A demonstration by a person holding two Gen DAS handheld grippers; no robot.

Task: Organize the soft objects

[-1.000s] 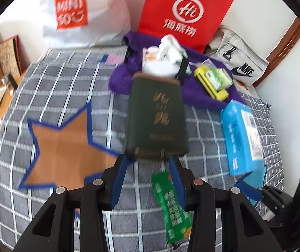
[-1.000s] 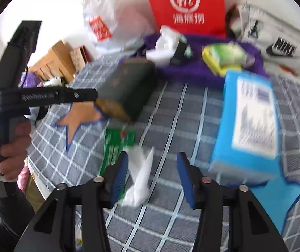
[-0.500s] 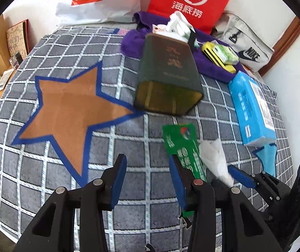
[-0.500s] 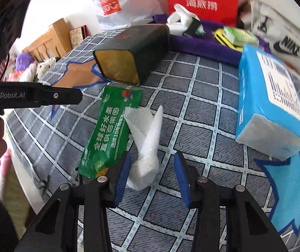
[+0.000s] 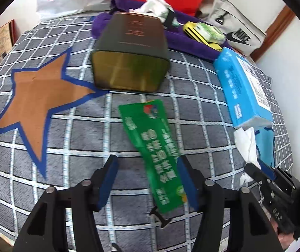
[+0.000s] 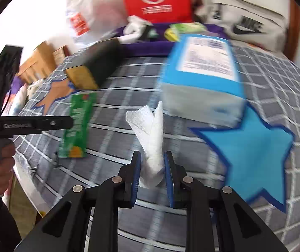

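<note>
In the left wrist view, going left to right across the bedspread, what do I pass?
Orange star patch → dark green tin → green packet → blue tissue pack. The white tissue, pinched in the right tool, sits below that pack, so I left it out.

White tissue (image 6: 153, 138), crumpled and twisted, stands upright, lower end pinched between right gripper (image 6: 151, 175) jaws. Green packet (image 5: 156, 153) lies flat on bed, lengthwise. Blue tissue pack (image 5: 242, 88) lies flat just beyond tissue, near blue star.

Left claw (image 5: 147, 180) wide apart; right claw (image 6: 151, 168) nearly closed.
</note>
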